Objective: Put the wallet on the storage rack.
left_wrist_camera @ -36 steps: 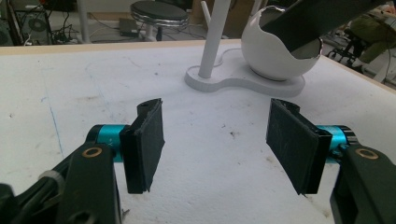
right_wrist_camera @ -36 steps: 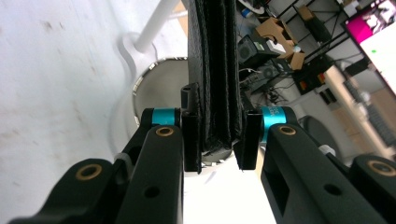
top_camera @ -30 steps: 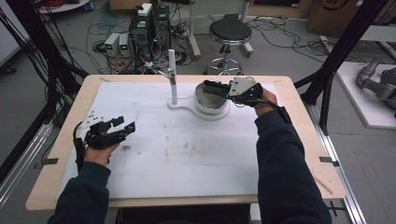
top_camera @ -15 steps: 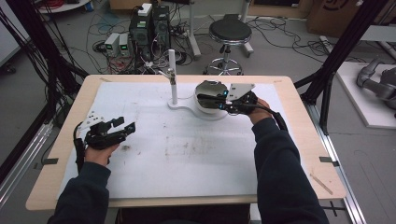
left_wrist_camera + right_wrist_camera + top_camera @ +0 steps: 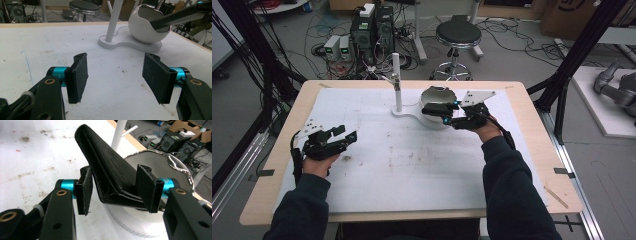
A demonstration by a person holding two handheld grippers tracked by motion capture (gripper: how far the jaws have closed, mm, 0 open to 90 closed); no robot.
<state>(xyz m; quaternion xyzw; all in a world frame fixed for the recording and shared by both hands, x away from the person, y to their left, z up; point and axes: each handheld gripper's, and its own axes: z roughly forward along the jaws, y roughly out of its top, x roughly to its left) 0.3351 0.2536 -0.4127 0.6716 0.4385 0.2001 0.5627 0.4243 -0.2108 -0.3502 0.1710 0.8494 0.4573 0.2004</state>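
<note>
A black folded wallet (image 5: 107,170) lies tilted on the rim of a white egg-shaped bowl (image 5: 162,160), one end sticking up. My right gripper (image 5: 116,190) straddles it; its jaws have just been opening, and they now stand apart with the wallet loose between them, close to the left pad. In the high view the right gripper (image 5: 439,111) reaches from the right to the bowl (image 5: 434,122) at the back of the table. My left gripper (image 5: 344,136) rests open and empty on the white mat at the left, its pads (image 5: 78,75) wide apart.
The bowl stands on a white base with an upright white post (image 5: 397,82) just to its left. The stained white mat (image 5: 412,160) covers the wooden table. A stool and computers stand on the floor beyond the far edge.
The right hand came down and slightly left, bringing the wallet onto the bowl. Its jaws went from shut on the wallet to apart. The left hand stayed put.
</note>
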